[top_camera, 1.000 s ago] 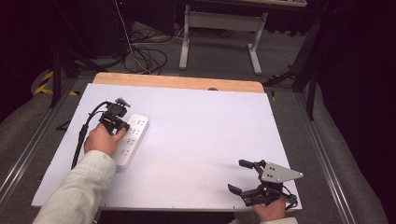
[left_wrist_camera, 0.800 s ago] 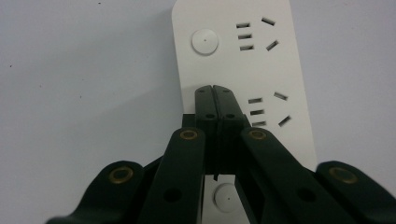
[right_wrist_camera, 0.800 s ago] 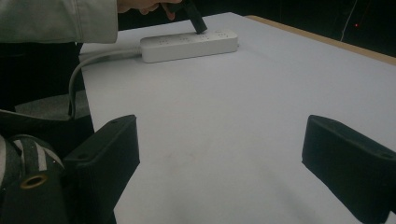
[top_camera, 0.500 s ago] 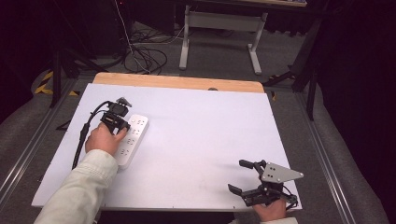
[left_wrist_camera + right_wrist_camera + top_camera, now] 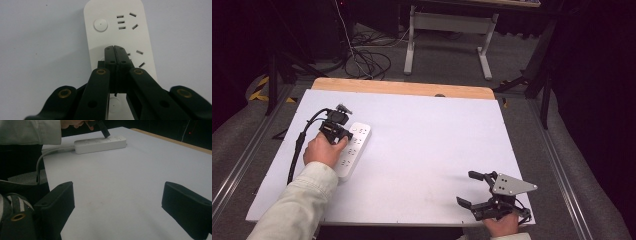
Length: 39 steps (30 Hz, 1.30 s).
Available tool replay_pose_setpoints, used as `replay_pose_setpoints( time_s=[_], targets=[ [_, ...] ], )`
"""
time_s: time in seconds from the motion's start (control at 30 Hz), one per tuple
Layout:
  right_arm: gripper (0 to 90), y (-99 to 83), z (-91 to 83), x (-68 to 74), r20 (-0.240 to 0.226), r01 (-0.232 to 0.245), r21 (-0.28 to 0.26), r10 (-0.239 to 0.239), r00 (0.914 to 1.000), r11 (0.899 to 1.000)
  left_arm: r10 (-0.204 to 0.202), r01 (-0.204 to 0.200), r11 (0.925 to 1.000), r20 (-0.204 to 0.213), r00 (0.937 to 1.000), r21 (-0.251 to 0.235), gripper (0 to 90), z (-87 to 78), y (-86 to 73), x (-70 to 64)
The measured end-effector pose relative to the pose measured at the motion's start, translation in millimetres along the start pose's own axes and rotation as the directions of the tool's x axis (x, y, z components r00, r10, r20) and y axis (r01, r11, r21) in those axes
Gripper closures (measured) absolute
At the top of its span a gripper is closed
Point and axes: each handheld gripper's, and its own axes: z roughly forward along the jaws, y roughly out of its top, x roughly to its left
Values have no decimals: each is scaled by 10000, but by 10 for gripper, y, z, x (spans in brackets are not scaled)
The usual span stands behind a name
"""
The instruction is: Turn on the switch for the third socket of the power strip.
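Barely anything has moved since a second ago: my left hand (image 5: 323, 149) and its gripper have crept a touch nearer me along the power strip (image 5: 352, 150), and the right side hasn't budged.

So the left gripper (image 5: 115, 48) has its jaws pressed together, nothing between them, tips down over the top face of the strip. From the left gripper view the closed tips sit between two socket groups, just below the round button (image 5: 100, 25) at the far end (I can't tell if they're actually touching the plastic or just hovering right above it).

That strip is white and lies flat on the left half of the white table (image 5: 427, 140). Its long axis runs from near me toward the far edge, leaning slightly right as it goes away, so the button end points away from me and a bit rightward. In the right gripper view its cord (image 5: 47, 155) comes off the near end and drops over the table edge.

Meanwhile the right gripper (image 5: 476, 189) is parked at the near right corner of the table, well apart from the strip, jaws spread wide with only bare tabletop between them. Its grey plate (image 5: 510, 184) faces up, and the jaws point left across the table.
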Motion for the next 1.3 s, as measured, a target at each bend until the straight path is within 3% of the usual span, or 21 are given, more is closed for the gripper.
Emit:
replay_pose_setpoints(
  time_s=[0.1,0.33,0.5,0.73,1.0,1.1,1.23,1.3],
  targets=[
    [114,0,3,1,9,4,12,-4,10000,10000,48,-43,9997,197,9998,-227,832,-84,-21,-4],
    [114,1,3,7,36,-10,23,10,10000,10000,103,-64,9967,489,9988,-804,834,-265,-75,20],
    [114,0,2,4,59,-17,26,17,10000,10000,296,-198,9901,687,9972,-1387,675,-389,-121,-8],
    [114,-2,-1,2,117,-15,8,15,9999,10000,749,-502,9657,880,9933,-2547,460,-589,-223,-81],
    [114,-1,-6,8,155,-17,-11,17,9999,10000,1311,-806,9353,1258,9834,-3444,332,-797,-339,-148],
    [114,1,-5,9,164,-6,-10,6,9999,10000,1316,-767,9285,1288,9829,-3632,306,-856,-382,-186],
    [114,1,-3,9,166,-6,1,6,9999,10000,1579,-683,9120,1925,9685,-4044,291,-938,-458,-176],
    [114,1,-1,8,157,-21,4,21,9999,10000,1783,-808,9031,1972,9640,-4218,266,-971,-503,-190]
  ],
)
